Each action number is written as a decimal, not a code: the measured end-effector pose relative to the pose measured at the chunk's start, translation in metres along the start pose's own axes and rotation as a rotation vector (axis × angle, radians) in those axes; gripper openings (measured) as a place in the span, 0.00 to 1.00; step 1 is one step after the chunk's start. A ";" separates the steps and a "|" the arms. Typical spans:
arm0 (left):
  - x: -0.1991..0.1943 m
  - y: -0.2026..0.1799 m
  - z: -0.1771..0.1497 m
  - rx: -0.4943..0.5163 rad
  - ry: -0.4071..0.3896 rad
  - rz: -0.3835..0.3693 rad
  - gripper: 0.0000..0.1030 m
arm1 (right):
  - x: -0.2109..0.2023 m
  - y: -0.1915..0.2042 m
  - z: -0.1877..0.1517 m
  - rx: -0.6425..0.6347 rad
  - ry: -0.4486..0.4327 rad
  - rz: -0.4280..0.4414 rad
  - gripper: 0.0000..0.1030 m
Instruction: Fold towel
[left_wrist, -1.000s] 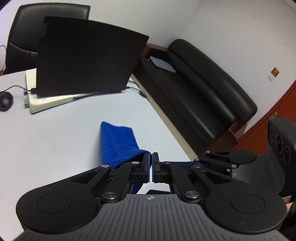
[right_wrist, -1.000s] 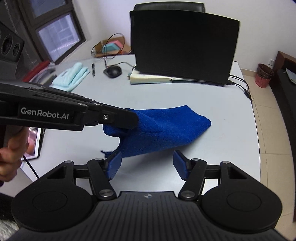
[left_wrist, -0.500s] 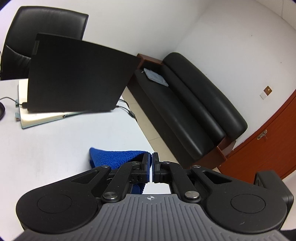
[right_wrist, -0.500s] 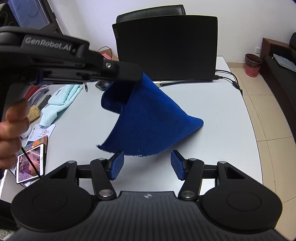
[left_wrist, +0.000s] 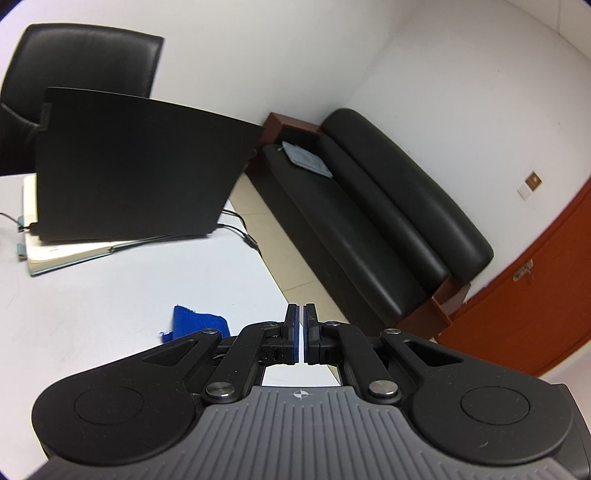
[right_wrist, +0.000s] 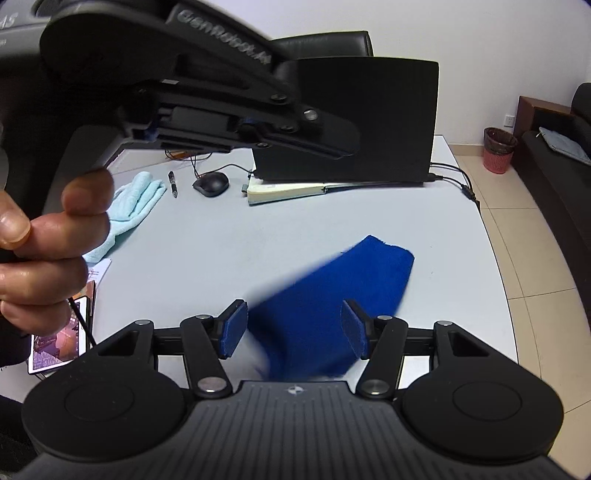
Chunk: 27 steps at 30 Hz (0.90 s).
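Between right tongs (right_wrist: 293, 328), blue towel (right_wrist: 332, 295), gapped.

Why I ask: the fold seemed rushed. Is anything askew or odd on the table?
Yes: the blue towel lies as a lopsided wedge, edges not lined up, its left edge motion-blurred. It lies loose between the open jaws of the right gripper; the left gripper, jaws nearly closed, shows nothing in them.
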<state>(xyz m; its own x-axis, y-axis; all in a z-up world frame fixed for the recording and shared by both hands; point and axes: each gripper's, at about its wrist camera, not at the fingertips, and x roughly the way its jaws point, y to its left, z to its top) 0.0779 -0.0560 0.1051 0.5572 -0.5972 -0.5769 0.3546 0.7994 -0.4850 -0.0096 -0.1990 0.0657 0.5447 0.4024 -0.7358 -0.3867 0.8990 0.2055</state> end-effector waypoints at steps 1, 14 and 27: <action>0.002 -0.001 -0.001 0.008 0.008 -0.003 0.02 | 0.001 -0.002 -0.002 0.009 0.012 -0.005 0.56; 0.016 0.022 -0.035 0.103 0.154 0.062 0.02 | 0.008 -0.021 -0.025 0.079 0.077 -0.062 0.56; 0.019 0.041 -0.095 0.256 0.285 0.121 0.04 | 0.012 -0.023 -0.050 0.120 0.125 -0.093 0.56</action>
<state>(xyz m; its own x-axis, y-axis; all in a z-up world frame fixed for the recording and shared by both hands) 0.0312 -0.0410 0.0117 0.3883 -0.4635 -0.7965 0.4952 0.8339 -0.2439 -0.0309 -0.2232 0.0200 0.4742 0.2985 -0.8283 -0.2435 0.9485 0.2024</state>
